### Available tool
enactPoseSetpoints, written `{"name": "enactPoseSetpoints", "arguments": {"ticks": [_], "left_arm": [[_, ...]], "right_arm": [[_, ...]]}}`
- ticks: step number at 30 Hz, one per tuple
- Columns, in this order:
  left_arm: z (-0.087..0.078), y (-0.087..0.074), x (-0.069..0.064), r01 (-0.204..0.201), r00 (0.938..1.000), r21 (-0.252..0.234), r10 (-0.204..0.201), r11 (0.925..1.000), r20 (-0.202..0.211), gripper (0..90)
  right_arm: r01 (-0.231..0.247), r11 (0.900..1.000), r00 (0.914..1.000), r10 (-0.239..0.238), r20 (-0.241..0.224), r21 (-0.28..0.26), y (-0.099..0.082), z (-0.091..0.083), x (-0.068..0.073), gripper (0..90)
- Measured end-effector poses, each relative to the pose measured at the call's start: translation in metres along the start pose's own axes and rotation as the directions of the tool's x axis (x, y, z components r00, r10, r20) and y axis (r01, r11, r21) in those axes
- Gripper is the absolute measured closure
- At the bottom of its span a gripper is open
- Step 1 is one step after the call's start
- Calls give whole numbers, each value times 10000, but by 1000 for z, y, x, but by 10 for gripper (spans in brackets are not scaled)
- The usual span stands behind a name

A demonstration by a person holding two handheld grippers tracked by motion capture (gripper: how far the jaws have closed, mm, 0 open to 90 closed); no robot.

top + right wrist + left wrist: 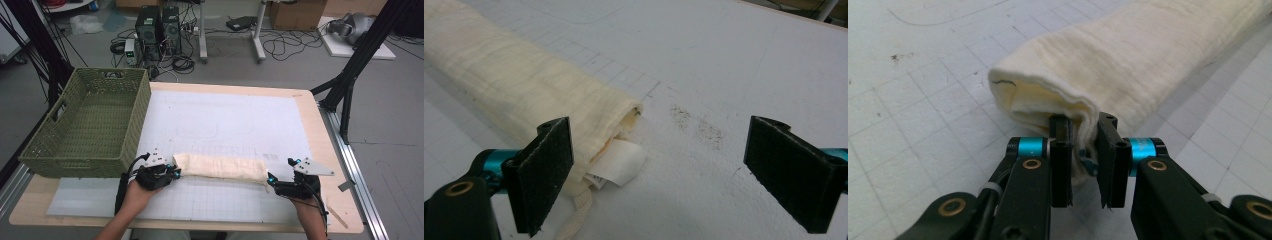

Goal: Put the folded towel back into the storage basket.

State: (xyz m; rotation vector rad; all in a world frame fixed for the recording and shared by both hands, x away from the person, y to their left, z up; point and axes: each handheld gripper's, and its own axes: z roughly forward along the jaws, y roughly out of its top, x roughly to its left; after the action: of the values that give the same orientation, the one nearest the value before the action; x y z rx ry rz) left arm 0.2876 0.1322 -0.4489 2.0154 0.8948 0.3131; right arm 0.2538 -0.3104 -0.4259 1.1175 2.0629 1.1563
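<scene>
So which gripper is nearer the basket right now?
Left. The left gripper sits just off the basket's near right corner, clamped on the cloth's left end. The right gripper is open at the cloth's far end, across the table.

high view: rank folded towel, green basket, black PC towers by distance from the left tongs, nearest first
1. Folded cream towel: the left tongs are shut on its near end.
2. Green woven basket: just behind the tongs, on the table's left side.
3. Two black PC towers: on the floor beyond the table's far edge.
</scene>
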Motion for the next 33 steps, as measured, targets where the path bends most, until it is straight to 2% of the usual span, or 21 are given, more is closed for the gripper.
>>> {"name": "enactPoseSetpoints", "arguments": {"ticks": [3, 4, 6, 8, 10, 16, 21, 32, 33], "left_arm": [[-3, 2, 2, 188, 9998, -315, -185, 9993, 99, 786], [-5, 2, 2, 221, 9997, -400, -216, 9990, 126, 785], [-7, 3, 4, 365, 9992, -596, -356, 9976, 175, 785], [-9, 4, 5, 412, 9990, -745, -399, 9964, 178, 784], [-9, 4, 6, 440, 9989, -817, -424, 9957, 211, 784], [-10, 4, 7, 418, 9991, -834, -406, 9956, 154, 784], [-10, 4, 7, 381, 9992, -833, -373, 9958, 122, 783], [-8, 3, 6, 245, 9997, -705, -241, 9972, 66, 780], [-8, 3, 6, 228, 9997, -690, -224, 9974, 62, 780]], "right_arm": [[-14, 10000, 10000, 15, -66, 14, 0, 0, 1, 125], [-22, 10000, 9999, 22, -121, 19, 0, 1, 1, 156], [-71, 9999, 9997, 72, -213, 71, 1, 0, 2, 276], [-94, 9999, 9995, 95, -297, 39, 3, 1, 5, 317], [-109, 9998, 9985, 117, -543, 154, 4, 4, 9, 378], [-103, 9976, 9940, 176, -1082, 680, 3, 21, 22, 469], [672, 9882, 9933, -532, -1028, 1375, -1, 29, 29, 507], [361, 9877, 9887, -132, -1494, 1520, -7, 34, 29, 513], [486, 9867, 9859, -225, -1656, 1551, -7, 35, 29, 505]]}}
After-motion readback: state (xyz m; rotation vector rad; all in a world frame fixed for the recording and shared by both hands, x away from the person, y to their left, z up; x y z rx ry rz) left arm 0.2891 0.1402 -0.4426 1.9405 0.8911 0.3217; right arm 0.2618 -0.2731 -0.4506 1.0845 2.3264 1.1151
